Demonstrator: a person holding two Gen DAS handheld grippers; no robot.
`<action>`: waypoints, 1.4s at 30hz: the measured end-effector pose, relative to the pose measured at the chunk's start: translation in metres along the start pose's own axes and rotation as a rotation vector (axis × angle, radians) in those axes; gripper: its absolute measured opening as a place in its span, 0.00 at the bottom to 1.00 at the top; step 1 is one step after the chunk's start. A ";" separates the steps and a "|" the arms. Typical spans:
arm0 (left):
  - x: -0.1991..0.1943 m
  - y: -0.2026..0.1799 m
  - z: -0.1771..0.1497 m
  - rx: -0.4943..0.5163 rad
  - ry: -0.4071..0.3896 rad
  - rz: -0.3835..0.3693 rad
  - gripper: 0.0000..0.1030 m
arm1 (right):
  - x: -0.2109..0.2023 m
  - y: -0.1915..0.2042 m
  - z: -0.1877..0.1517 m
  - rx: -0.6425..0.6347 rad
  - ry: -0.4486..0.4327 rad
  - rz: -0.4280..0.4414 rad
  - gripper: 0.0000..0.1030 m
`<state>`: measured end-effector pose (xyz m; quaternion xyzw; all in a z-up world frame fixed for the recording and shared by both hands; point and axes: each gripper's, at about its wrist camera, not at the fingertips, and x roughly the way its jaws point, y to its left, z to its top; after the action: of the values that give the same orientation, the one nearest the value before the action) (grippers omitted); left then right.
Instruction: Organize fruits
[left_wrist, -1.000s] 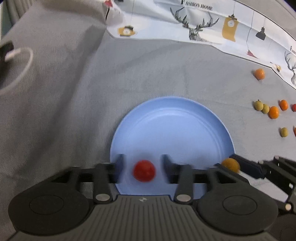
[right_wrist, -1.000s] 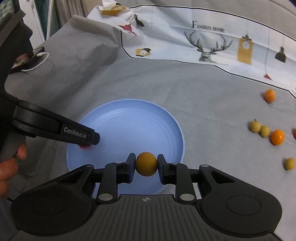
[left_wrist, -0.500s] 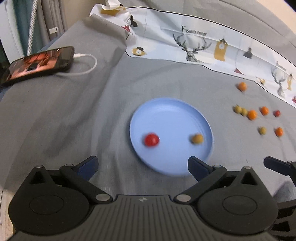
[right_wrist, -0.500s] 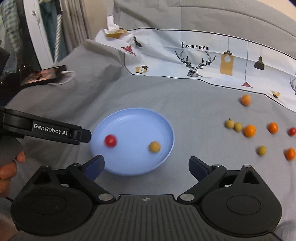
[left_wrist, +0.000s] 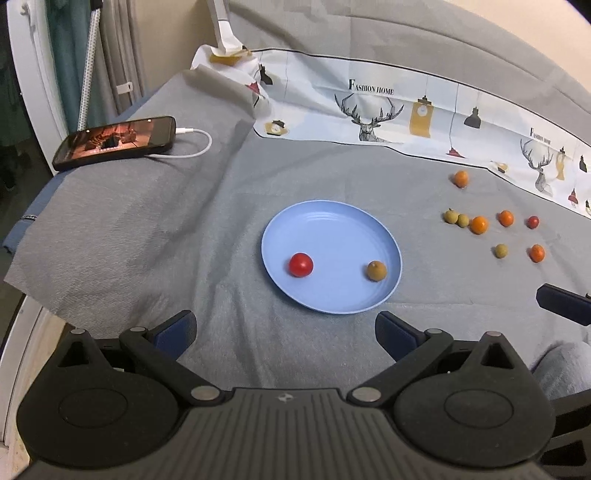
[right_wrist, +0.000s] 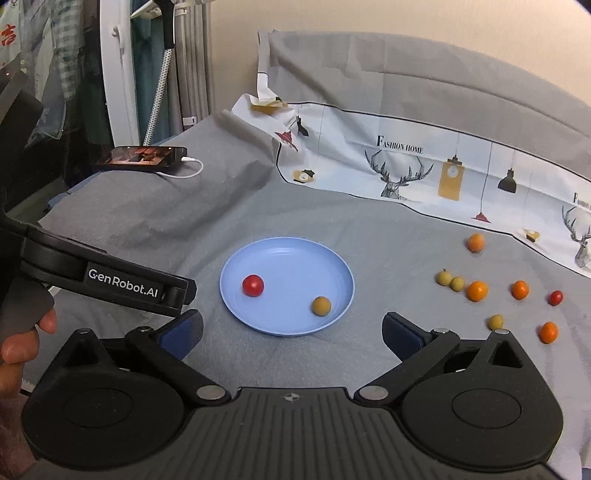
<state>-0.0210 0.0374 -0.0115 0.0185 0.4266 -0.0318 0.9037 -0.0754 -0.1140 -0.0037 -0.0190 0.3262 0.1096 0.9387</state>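
A blue plate (left_wrist: 332, 214) (right_wrist: 288, 251) lies on the grey cloth. In it rest a red cherry tomato (left_wrist: 300, 264) (right_wrist: 253, 285) and, apart from it, a brown round fruit (left_wrist: 376, 270) (right_wrist: 320, 305). My left gripper (left_wrist: 284, 326) is open and empty, above the cloth short of the plate's near rim. My right gripper (right_wrist: 291, 326) also hangs short of the plate, its jaws opening wide with nothing between them. Several loose fruits lie to the right: orange ones (left_wrist: 479, 224) (right_wrist: 476, 291), olive-green ones (left_wrist: 450, 216) (right_wrist: 443, 277) and a small red one (left_wrist: 533, 222) (right_wrist: 555, 297).
A phone (left_wrist: 114, 142) (right_wrist: 144, 157) with a white charging cable lies at the far left. A patterned cloth (left_wrist: 406, 110) (right_wrist: 424, 162) with deer prints covers the back. The left gripper's body (right_wrist: 110, 280) and a person's hand (right_wrist: 22, 339) fill the right wrist view's left edge.
Both grippers let go of their fruits over the plate, opened wide, and pulled back and up. The tomato and the brown fruit now rest in the plate.
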 end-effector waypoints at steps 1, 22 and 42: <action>-0.003 0.000 -0.001 -0.001 -0.004 0.002 1.00 | -0.004 0.000 -0.001 0.000 -0.009 -0.003 0.99; -0.020 -0.003 -0.008 0.006 -0.034 0.009 1.00 | -0.023 0.003 -0.005 0.017 -0.058 -0.024 0.99; -0.014 -0.004 -0.009 0.010 -0.022 0.005 1.00 | -0.018 0.001 -0.006 0.025 -0.036 -0.020 0.99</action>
<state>-0.0374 0.0350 -0.0063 0.0235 0.4163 -0.0319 0.9083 -0.0932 -0.1171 0.0027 -0.0086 0.3104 0.0966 0.9456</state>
